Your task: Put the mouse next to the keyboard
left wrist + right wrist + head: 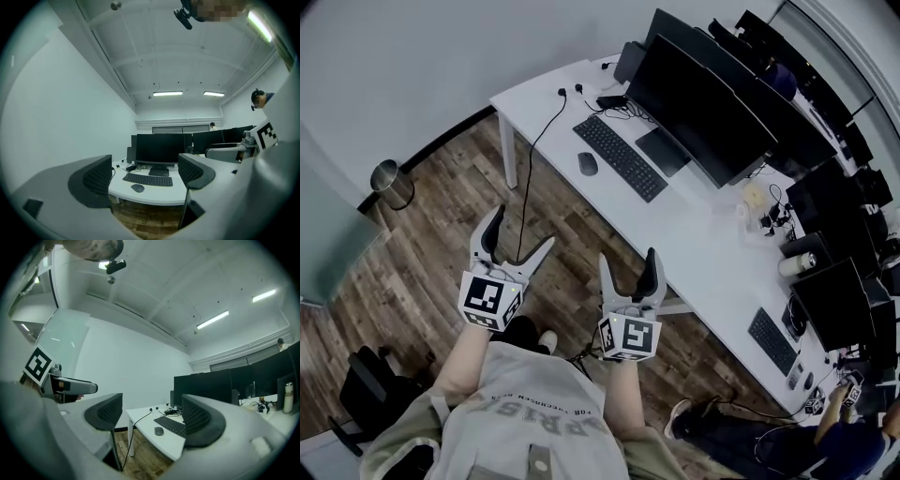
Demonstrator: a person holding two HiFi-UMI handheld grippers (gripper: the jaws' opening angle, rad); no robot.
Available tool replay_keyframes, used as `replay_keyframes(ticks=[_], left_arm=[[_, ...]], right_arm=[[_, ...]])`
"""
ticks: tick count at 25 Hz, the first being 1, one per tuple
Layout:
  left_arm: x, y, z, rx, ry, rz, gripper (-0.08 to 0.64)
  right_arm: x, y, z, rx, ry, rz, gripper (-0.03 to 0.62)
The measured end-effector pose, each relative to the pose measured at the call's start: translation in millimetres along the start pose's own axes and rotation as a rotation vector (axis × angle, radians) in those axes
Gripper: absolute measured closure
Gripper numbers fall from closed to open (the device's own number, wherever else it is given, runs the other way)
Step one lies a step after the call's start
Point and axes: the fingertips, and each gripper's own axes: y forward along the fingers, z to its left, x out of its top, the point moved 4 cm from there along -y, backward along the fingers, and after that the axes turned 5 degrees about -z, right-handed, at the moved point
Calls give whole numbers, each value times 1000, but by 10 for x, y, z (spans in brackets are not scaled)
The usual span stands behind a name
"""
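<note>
A dark mouse (588, 163) lies on the white desk (694, 239), just left of a black keyboard (619, 157). Both also show far off in the left gripper view, the mouse (137, 188) in front of the keyboard (148, 179), and in the right gripper view, the mouse (159, 431) beside the keyboard (171, 426). My left gripper (518, 236) and right gripper (627, 265) hover over the wooden floor, well short of the desk. Both stand open with nothing between their jaws.
A large black monitor (698, 108) stands behind the keyboard, with more screens along the desk. A cable (534, 150) hangs off the desk's corner. A metal bin (391, 183) stands by the wall. A second keyboard (772, 339) lies further down, near another person (825, 436).
</note>
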Motion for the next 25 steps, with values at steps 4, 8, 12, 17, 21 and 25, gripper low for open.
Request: replay_keyframes(ticks=[4, 8, 12, 17, 21, 25], left_arm=[[-22, 90, 49, 21, -9, 17, 137], [-104, 216, 135, 33, -6, 34, 137], [-197, 455, 279, 34, -18, 44, 137], [-270, 866, 472, 17, -17, 54, 137], [-343, 1222, 680, 3, -18, 75, 137], [-394, 1557, 871, -11, -20, 97, 137]], right_arm=[[-58, 143, -29, 25, 3, 18, 206], [-152, 325, -58, 36, 10, 32, 206], [-274, 574, -135, 37, 2, 49, 206], [-476, 980, -265, 34, -5, 80, 206], [-683, 1366, -337, 33, -5, 114, 206], [-873, 1744, -385, 37, -10, 157, 206]])
